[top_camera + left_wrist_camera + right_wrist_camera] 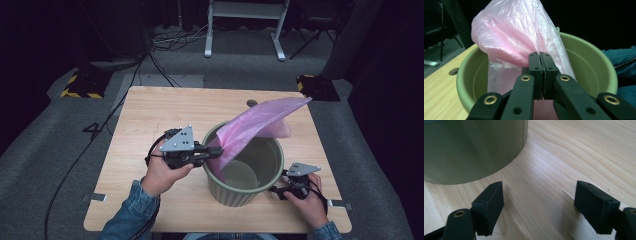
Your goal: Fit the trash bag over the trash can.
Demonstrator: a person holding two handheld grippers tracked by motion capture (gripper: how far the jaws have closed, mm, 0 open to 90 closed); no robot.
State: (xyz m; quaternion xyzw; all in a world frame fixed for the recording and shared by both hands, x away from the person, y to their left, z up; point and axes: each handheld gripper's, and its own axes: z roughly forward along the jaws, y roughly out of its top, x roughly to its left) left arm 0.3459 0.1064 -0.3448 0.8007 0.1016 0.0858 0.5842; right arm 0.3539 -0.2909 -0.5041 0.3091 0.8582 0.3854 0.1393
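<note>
Where the light wooden table (150, 115) stands on grey carpet (45, 145) in a dark room, a green plastic bin (243, 172) sits upright at its near middle. The left gripper (216, 151) reaches in from the left at the bin's rim with its jaws pressed together on a pink plastic bag (260, 122); in the left gripper view the pads (540, 72) pinch a gathered fold of the bag (519, 40) above the bin's mouth (596, 65). The bag slants up and away to the far right, over the far rim and the tabletop beyond. The right gripper (286, 186) rests just right of the bin, near the table's near edge; in the right gripper view its jaws (540, 205) stand wide apart with nothing between them, over bare wood grain (574, 152), the bin's wall (474, 147) just beside them. On the floor beyond the table lie black cables (165, 45), yellow-and-black striped bases (82, 85) and a white metal frame (245, 25).
</note>
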